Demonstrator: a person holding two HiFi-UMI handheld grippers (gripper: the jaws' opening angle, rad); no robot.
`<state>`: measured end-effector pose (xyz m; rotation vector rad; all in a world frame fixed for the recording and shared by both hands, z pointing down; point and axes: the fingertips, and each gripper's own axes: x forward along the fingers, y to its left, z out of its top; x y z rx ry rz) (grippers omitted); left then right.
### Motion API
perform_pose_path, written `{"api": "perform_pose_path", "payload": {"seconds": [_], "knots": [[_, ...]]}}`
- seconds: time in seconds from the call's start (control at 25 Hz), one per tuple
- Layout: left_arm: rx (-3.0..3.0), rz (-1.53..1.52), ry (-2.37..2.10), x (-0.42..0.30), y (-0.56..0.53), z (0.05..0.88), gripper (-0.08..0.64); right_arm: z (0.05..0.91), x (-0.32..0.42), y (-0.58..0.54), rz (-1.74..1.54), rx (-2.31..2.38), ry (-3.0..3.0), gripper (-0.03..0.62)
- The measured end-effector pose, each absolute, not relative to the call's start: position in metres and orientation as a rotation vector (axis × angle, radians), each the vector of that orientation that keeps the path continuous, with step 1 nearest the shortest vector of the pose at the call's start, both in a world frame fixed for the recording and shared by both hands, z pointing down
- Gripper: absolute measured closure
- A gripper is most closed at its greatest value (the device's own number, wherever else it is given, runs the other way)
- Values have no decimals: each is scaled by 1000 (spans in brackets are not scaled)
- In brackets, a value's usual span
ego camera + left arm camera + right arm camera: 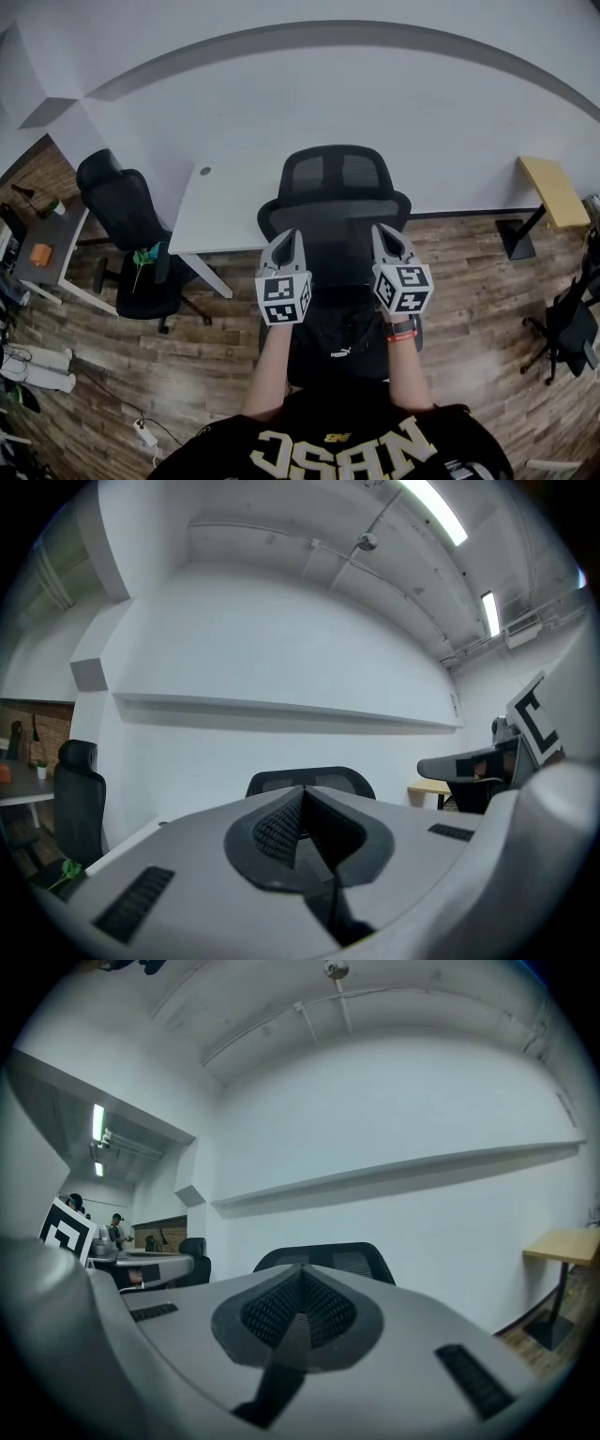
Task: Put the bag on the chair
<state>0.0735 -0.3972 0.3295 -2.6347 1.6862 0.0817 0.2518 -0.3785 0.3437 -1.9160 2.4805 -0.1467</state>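
We held both grippers side by side over the black mesh office chair (pixel 339 187), which stood at the white desk (pixel 220 220). The left gripper (pixel 291 242) had its jaws clenched together on nothing, and the right gripper (pixel 384 239) was clenched and empty too. The black bag (pixel 342 339) lay on the chair's seat, between our forearms.
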Motion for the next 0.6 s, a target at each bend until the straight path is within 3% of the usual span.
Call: {"api": "perform_pose_path", "payload": {"seconds": [0.6], "knots": [[-2611,174,1652,81,-395,319,546,352,273,-381,-166,-1961,2462,584]]}}
